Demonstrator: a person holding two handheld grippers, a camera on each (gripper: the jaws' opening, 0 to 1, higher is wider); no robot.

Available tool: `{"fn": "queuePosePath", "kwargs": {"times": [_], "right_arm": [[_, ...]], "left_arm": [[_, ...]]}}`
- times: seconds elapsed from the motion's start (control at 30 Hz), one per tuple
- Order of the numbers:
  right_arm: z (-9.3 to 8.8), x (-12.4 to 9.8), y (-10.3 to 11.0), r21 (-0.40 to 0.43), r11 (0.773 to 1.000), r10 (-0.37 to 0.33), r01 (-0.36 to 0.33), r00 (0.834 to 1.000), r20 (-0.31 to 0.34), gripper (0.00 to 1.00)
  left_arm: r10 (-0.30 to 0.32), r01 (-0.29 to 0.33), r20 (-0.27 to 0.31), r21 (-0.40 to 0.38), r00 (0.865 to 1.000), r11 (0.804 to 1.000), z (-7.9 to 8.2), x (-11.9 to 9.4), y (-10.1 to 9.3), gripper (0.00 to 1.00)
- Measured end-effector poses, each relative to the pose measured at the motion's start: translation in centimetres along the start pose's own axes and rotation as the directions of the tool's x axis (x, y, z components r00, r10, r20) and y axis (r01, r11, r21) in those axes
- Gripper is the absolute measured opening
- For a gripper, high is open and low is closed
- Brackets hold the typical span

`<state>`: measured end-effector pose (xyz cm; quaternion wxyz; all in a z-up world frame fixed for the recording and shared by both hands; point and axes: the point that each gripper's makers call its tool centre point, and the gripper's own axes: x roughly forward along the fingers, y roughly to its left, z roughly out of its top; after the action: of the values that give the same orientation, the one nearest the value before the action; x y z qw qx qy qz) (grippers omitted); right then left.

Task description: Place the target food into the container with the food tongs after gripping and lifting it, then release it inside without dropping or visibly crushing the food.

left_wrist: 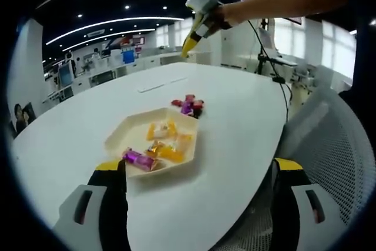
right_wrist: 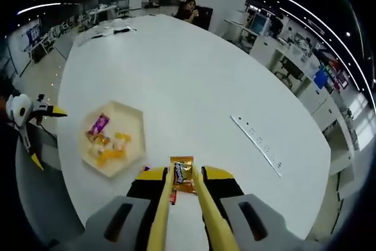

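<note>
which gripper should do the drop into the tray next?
Right. The right gripper is shut on a candy, lifted above the table, with the tray just beside it. The left gripper is open and holds nothing, low at the table edge.

This is a large open-plan office. Long curved light strips (left_wrist: 111,24) and small round spotlights run across a dark ceiling. Rows of desks carry computer monitors (right_wrist: 258,23) and office chairs in the right gripper view, and more workstations with screens (left_wrist: 128,57) stand along the far side in the left gripper view. A big white oval counter (right_wrist: 194,80) fills the middle, with a flush power-socket strip (right_wrist: 258,141) set into it. A mesh-backed chair (left_wrist: 329,145) stands beside it, and a person (right_wrist: 189,9) sits at its far end.
</note>
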<state>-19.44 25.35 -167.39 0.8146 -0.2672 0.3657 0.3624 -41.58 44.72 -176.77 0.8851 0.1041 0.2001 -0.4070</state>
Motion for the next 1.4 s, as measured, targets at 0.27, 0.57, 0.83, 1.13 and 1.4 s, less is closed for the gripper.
{"fn": "queuePosePath", "kwargs": {"times": [0.27,0.57,0.83,1.13,1.4], "right_arm": [[2.3,1.3,2.5,-0.026,0.999,0.042,-0.041,0.999,0.016,0.22],[4.9,2.2,5.6,-0.077,0.993,0.091,-0.088,0.995,0.028,0.22],[7.4,3.2,8.8,-0.110,0.986,0.132,-0.126,0.990,0.049,0.22],[10.4,4.2,11.8,-0.141,0.977,0.172,-0.160,0.982,0.077,0.22],[12.2,5.0,14.4,-0.167,0.967,0.208,-0.192,0.975,0.084,0.22]], "left_arm": [[0.005,-0.005,0.008,-0.002,1.000,1.000,0.1,-0.1,0.1,0.99],[0.009,-0.009,0.011,-0.001,1.000,1.000,0.2,-0.1,0.2,0.99],[0.004,-0.004,0.011,0.005,1.000,1.000,0.2,-0.1,0.1,0.99],[0.008,-0.008,0.011,0.006,1.000,1.000,0.2,-0.1,0.1,0.99],[0.007,-0.007,0.008,0.008,1.000,1.000,0.1,-0.1,0.1,0.99]]}}
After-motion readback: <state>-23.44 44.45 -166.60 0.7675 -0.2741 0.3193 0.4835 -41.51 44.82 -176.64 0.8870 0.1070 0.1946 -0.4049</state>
